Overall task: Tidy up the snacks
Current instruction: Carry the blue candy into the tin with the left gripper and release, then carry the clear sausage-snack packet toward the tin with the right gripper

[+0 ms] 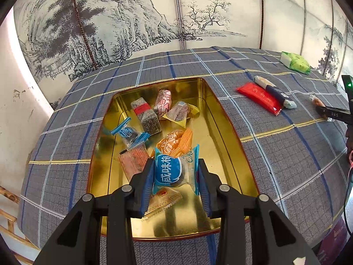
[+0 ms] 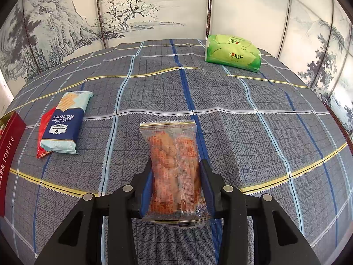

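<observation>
My left gripper (image 1: 175,172) is shut on a blue-and-clear wrapped snack (image 1: 174,170), held over the near half of a gold tin (image 1: 222,119). Several wrapped snacks lie inside the tin, among them an orange one (image 1: 176,140) and a dark block with a red band (image 1: 144,116). My right gripper (image 2: 176,174) is shut on a clear packet of orange-brown twisted pastry (image 2: 174,165), low over the plaid cloth. In the left wrist view the right gripper's tip (image 1: 333,114) shows at the far right edge.
A navy-and-mint cracker pack (image 2: 66,123) lies on a red packet (image 2: 45,130) left of my right gripper. A green tissue pack (image 2: 232,53) sits at the back. A red toffee box (image 2: 10,154) stands at the left edge. A painted folding screen (image 2: 154,6) rings the table.
</observation>
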